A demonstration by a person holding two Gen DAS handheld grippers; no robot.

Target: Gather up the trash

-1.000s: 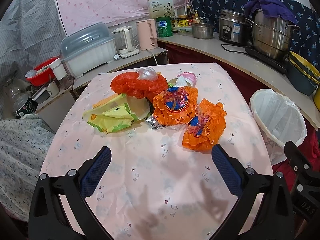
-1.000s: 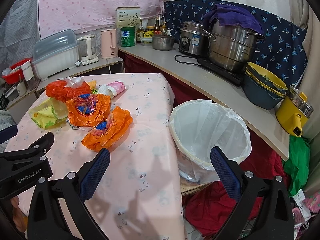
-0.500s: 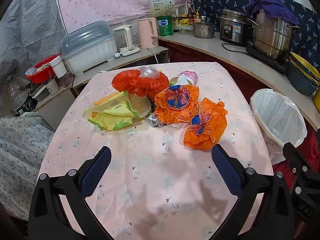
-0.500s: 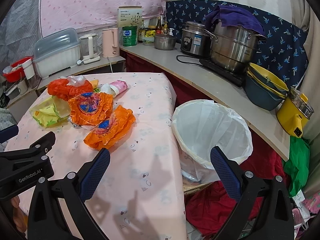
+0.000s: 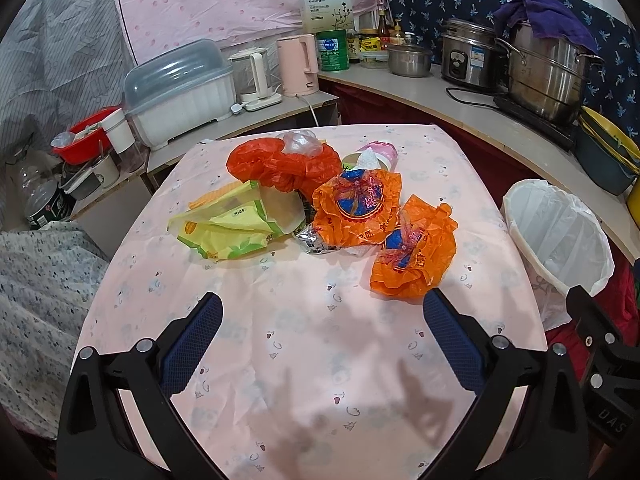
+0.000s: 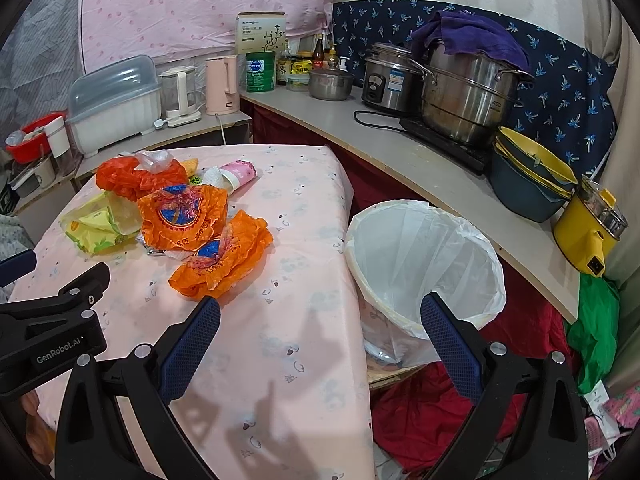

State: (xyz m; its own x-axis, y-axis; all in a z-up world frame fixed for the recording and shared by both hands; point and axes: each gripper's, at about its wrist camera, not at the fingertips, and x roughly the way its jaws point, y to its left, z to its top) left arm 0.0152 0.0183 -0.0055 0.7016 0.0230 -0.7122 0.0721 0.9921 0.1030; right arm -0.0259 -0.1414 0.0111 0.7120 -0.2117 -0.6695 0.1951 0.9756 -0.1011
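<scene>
Nothing is collected yet, as far as can be judged; all trash is seen on the table [image 5: 320, 360], none gripped.

Left to right in the left wrist view: a yellow-green wrapper [image 5: 228, 228] lies at approx. 10 o'clock from the left gripper [image 5: 322, 320]. A red bag [image 5: 280, 166] w/ a clear crumpled plastic bit [image 5: 300, 142] on top is seen at 12 o'clock, further back. A foil scrap [image 5: 310, 242] is tucked between the wrapper and an orange bag [image 5: 356, 208], which is touched by a pink cup [image 5: 378, 154] lying on its side behind it. A 2nd orange bag [image 5: 412, 256] lies at approx. 1 o'clock, nearest the jaws. The bin [image 5: 560, 236], lined w/ a white bag, stands off the table's right edge at 2–3 o'clock; only liner is visible inside, contents can't be told.

The left gripper is held wide over bare cloth, nothing between the pads. The right gripper [image 6: 320, 320] is likewise spread wide and empty, w/ the table edge below it, the 2nd orange bag at its 10–11 o'clock and the bin at 1 o'clock.

Judged: task at the start. Approx. 6–7 pcs are left to be picked and dropped in the bin. The 2nd orange bag is the likeliest 1st pick, being closest to both grippers and to the bin. Thin film may be slippery, so a bunched fold should be pinched.
</scene>
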